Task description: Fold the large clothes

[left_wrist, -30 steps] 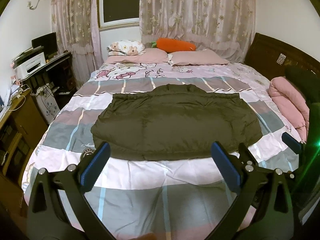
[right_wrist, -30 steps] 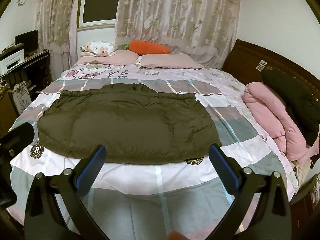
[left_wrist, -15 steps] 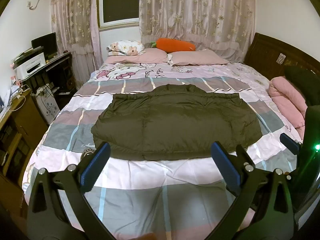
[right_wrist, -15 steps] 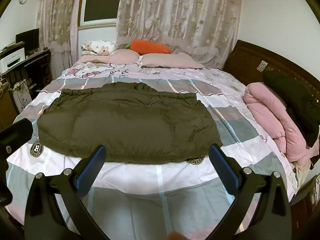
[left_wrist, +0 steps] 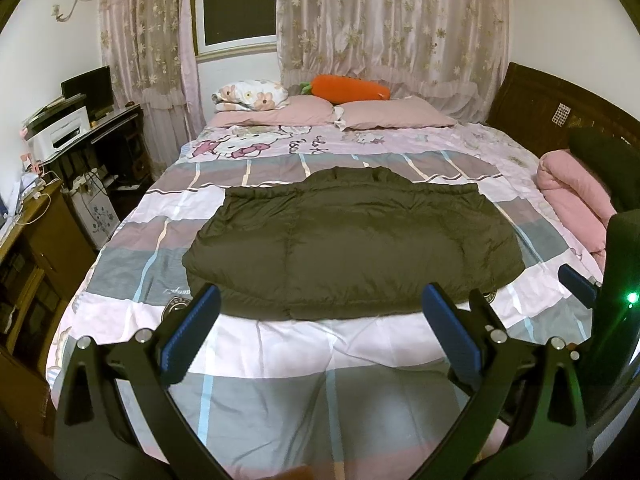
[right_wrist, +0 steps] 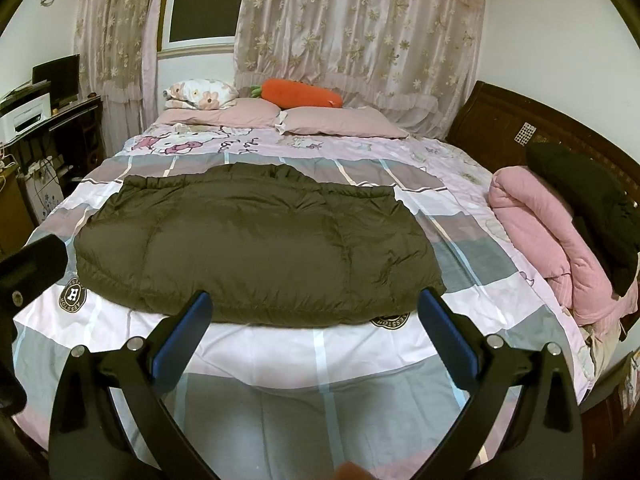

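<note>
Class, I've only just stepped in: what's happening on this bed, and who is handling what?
A person holds a two-finger gripper in each hand, both aimed at a dark olive puffer jacket spread flat on the patterned bedspread. The left gripper and right gripper are both open and hover short of the jacket's near hem, touching nothing. Folding has not begun. A rolled pink quilt lies at the bed's right edge, pillows at the far end.

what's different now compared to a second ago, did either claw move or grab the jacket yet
Almost nothing changed. The right claw drifted very slightly, so the bed sits a touch differently in its view; the left claw barely shifted. Nothing was grabbed or let go: both claws hang open over the near end of the bedspread, short of the jacket. The jacket lies spread flat in the same place, and the pillows and pink blanket are unmoved.
</note>
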Demonstrator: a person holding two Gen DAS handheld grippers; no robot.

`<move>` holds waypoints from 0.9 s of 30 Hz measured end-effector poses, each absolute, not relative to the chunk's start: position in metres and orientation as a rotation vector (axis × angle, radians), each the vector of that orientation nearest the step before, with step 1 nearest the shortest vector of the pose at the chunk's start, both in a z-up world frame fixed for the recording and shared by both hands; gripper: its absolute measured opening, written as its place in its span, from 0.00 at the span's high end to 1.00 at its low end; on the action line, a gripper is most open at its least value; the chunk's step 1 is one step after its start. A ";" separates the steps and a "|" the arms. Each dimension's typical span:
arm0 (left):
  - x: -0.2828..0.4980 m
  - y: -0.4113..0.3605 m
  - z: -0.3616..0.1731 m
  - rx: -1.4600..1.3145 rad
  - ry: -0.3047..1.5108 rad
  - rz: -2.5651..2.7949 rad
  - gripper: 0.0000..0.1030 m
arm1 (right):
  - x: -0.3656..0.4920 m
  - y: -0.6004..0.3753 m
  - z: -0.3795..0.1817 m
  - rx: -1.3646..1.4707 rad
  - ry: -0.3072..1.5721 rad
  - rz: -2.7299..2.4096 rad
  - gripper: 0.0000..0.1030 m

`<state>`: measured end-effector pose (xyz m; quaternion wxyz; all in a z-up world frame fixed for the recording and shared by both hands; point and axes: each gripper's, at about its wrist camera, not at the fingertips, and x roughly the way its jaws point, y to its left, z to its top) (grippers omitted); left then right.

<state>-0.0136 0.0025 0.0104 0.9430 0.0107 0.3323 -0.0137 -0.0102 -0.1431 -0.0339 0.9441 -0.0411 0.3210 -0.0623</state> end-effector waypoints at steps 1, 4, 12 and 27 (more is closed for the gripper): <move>-0.014 0.002 0.010 0.022 0.678 -0.027 0.02 | -0.010 -0.143 -0.034 -0.083 0.654 -0.127 0.01; -0.013 0.002 0.010 0.020 0.678 -0.025 0.02 | -0.010 -0.142 -0.034 -0.082 0.655 -0.126 0.01; -0.013 0.004 0.007 0.017 0.691 -0.036 0.02 | -0.010 -0.141 -0.037 -0.084 0.655 -0.115 0.01; -0.010 0.014 0.007 0.002 0.713 -0.053 0.02 | -0.009 -0.139 -0.039 -0.086 0.658 -0.112 0.01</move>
